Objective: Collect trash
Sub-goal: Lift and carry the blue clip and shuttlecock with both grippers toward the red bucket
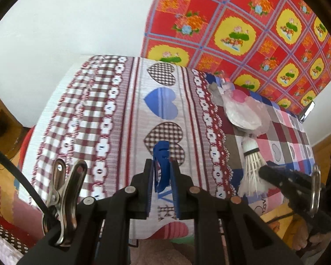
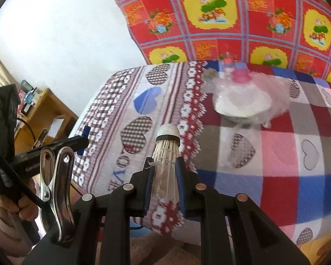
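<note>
My left gripper (image 1: 163, 167) is shut on a blue plastic clip (image 1: 162, 165) and holds it above the patterned bedcover (image 1: 112, 114). My right gripper (image 2: 166, 167) is shut on a white feather shuttlecock (image 2: 167, 148), cork end pointing away. The shuttlecock also shows in the left wrist view (image 1: 252, 167) with the right gripper (image 1: 262, 172) on it. A clear plastic bag (image 2: 242, 101) with a white round thing and a pink piece lies on the bed beyond; it also shows in the left wrist view (image 1: 242, 110).
A red and yellow flowered cloth (image 1: 253, 28) hangs behind the bed against a white wall. A wooden shelf unit (image 2: 44, 114) with small items stands at the left. The left gripper shows at the left of the right wrist view (image 2: 81, 142).
</note>
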Motion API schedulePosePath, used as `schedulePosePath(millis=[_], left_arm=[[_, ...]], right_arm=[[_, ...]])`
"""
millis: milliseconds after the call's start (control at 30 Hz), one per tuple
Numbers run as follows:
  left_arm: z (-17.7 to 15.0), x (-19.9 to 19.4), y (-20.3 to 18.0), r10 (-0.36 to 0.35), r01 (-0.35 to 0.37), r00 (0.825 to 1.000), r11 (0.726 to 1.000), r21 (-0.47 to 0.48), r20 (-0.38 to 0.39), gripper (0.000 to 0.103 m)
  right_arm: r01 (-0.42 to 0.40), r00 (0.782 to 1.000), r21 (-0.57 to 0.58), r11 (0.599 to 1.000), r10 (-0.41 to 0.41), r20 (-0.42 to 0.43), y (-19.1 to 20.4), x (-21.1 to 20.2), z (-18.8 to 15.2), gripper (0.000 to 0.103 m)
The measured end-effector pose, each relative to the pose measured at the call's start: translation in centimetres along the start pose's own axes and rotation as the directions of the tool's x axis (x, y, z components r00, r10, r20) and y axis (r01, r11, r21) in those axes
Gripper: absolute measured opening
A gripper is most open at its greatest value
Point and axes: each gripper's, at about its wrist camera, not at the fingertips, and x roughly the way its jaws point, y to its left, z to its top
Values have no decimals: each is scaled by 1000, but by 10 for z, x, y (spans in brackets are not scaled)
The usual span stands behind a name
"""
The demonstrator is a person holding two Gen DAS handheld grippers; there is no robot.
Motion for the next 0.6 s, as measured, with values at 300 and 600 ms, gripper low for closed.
schedulePosePath(millis=[300, 600], left_arm=[[0, -25, 48, 63, -56, 996, 992, -116, 56, 15], [-4, -47, 126, 143, -124, 987, 965, -230, 69, 15]], right_arm=[[-83, 997, -113, 990, 81, -18, 49, 22, 23, 21], [-159, 987, -175, 972, 150, -59, 114, 56, 41, 21]])
